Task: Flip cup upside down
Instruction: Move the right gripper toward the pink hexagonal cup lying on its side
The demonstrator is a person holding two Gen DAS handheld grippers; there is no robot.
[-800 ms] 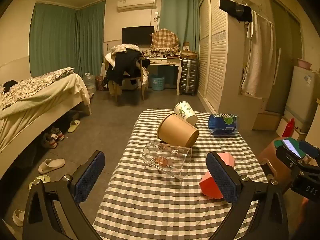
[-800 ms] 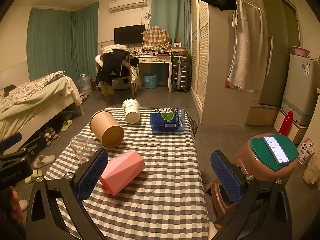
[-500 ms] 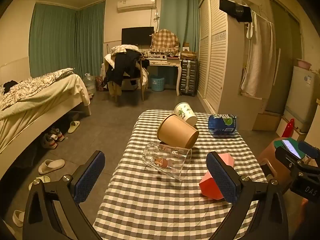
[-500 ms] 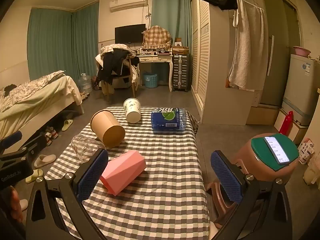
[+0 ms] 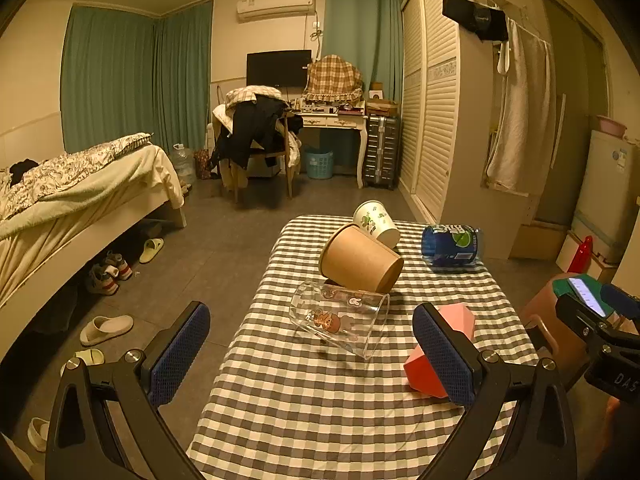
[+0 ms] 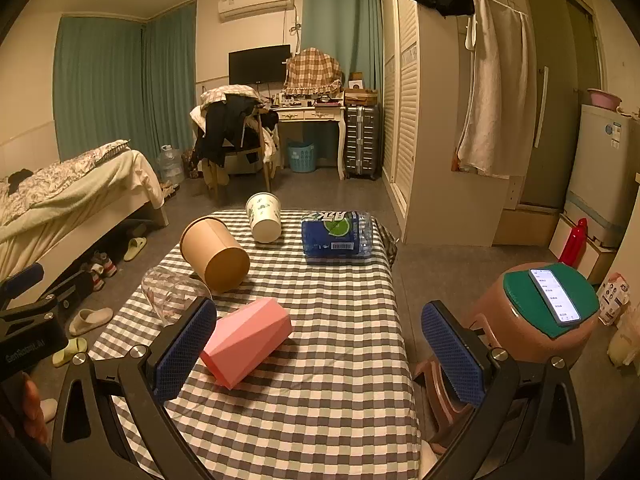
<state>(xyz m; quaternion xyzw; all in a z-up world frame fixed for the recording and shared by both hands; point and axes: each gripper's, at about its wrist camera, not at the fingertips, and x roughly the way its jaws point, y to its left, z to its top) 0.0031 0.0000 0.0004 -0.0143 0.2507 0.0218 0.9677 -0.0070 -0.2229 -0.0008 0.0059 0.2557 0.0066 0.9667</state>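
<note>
Several cups lie on their sides on a checked table (image 5: 320,400): a clear glass cup (image 5: 338,318) with cartoon prints nearest, a brown paper cup (image 5: 360,260) behind it, a white printed paper cup (image 5: 376,222) farther back, and a pink faceted cup (image 5: 428,356) at the right. They show too in the right wrist view: glass (image 6: 172,292), brown (image 6: 214,254), white (image 6: 264,216), pink (image 6: 246,340). My left gripper (image 5: 310,354) is open and empty, short of the glass cup. My right gripper (image 6: 318,354) is open and empty, with the pink cup by its left finger.
A blue-wrapped pack of bottles (image 6: 336,236) lies at the table's far right. A brown stool with a green top and a phone (image 6: 552,300) stands right of the table. A bed (image 5: 60,200) and slippers (image 5: 106,328) are on the left.
Both grippers have hardly moved; the views have shifted very slightly. Nothing on the table has moved.
</note>
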